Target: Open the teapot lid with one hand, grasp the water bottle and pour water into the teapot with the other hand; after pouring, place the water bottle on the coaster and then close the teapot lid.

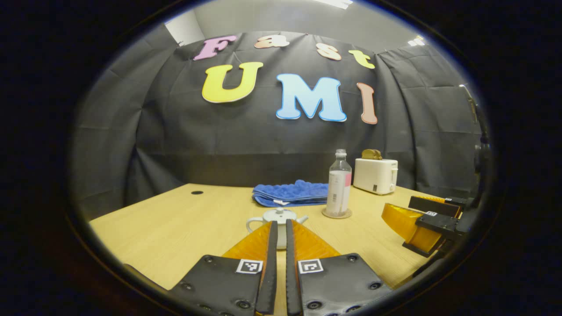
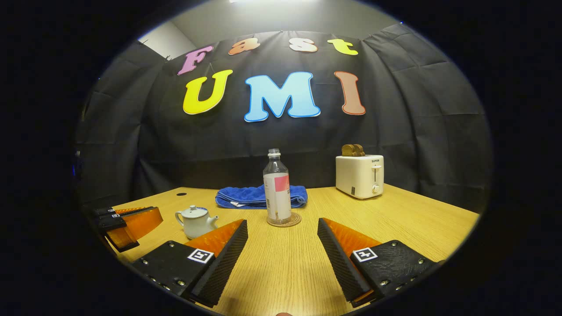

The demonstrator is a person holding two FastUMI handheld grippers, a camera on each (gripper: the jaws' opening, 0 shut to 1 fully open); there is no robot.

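A small white teapot [image 1: 279,217] with its lid on stands on the wooden table, just beyond my left gripper [image 1: 281,224], whose fingers are shut with nothing between them. A clear water bottle [image 1: 339,186] with a pink-and-white label stands upright on a round coaster [image 1: 336,214] to the teapot's right. In the right gripper view, my right gripper [image 2: 282,223] is open wide, short of the bottle [image 2: 277,188] and its coaster [image 2: 284,220], touching nothing. The teapot [image 2: 195,221] sits left of it, with the left gripper [image 2: 131,224] hovering beside it.
A folded blue towel [image 2: 259,196] lies behind the bottle. A white toaster [image 2: 360,175] holding bread stands at the back right. A small dark hole [image 1: 197,192] marks the table's far left. The right gripper [image 1: 421,219] shows at the right edge of the left gripper view.
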